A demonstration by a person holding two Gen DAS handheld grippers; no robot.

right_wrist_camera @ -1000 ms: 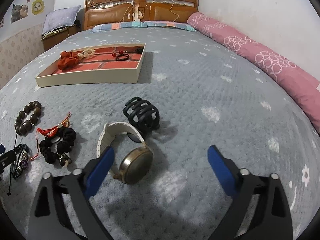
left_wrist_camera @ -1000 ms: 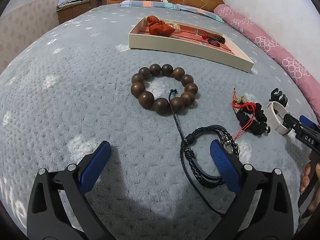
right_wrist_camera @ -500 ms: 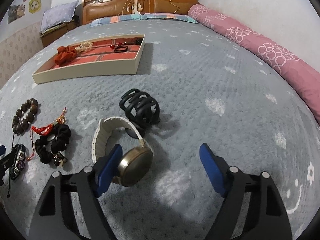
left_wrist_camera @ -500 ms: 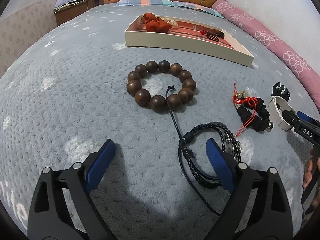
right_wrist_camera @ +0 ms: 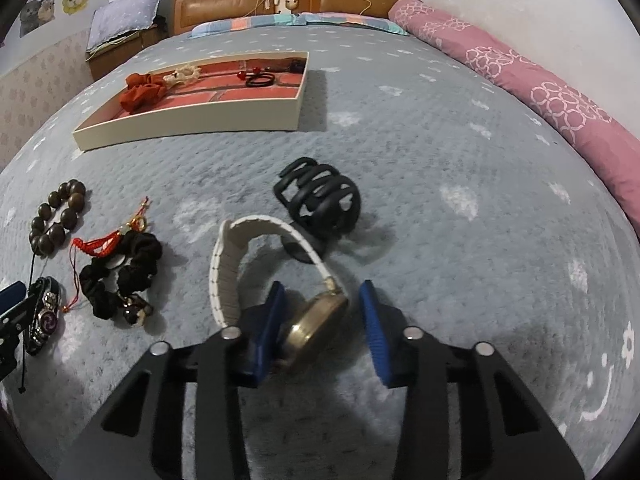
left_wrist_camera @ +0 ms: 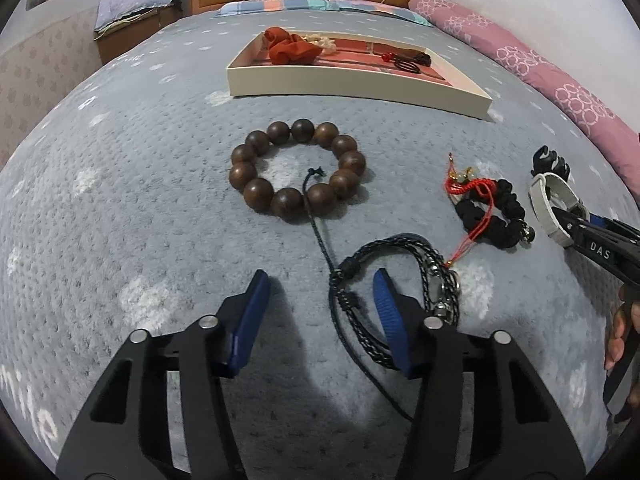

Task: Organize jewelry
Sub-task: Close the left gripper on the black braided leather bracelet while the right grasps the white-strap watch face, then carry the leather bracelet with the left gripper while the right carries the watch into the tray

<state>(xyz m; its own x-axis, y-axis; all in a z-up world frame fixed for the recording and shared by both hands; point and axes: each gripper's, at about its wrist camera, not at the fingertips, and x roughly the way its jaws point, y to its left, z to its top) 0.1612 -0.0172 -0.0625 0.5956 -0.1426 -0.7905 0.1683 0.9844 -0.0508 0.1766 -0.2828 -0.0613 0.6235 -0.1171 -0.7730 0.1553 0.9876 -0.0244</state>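
Observation:
On the grey bedspread my left gripper (left_wrist_camera: 320, 300) is closing, still open. Its right pad stands inside the loop of a black braided bracelet (left_wrist_camera: 400, 248), whose near-side cords lie between the pads, untouched by the left pad. My right gripper (right_wrist_camera: 322, 320) is closing around the gold face of a white-strapped watch (right_wrist_camera: 224, 272). The left pad is at the case and a gap shows at the right pad. A wooden bead bracelet (left_wrist_camera: 298, 170) lies farther out, and the cream tray (left_wrist_camera: 352, 88) with a red lining sits beyond it.
A black scrunchie with a red tassel (left_wrist_camera: 496, 216) lies between the two grippers. A black hair claw (right_wrist_camera: 320, 204) sits just behind the watch. The tray holds a red scrunchie (right_wrist_camera: 140, 94) and small pieces. A pink bolster (right_wrist_camera: 560, 100) runs along the right. A hand (left_wrist_camera: 624, 332) shows at the right edge.
Both grippers' jaws have narrowed a lot. The left closed in beside the braided bracelet, the right around the watch face. Neither hand has shifted much.

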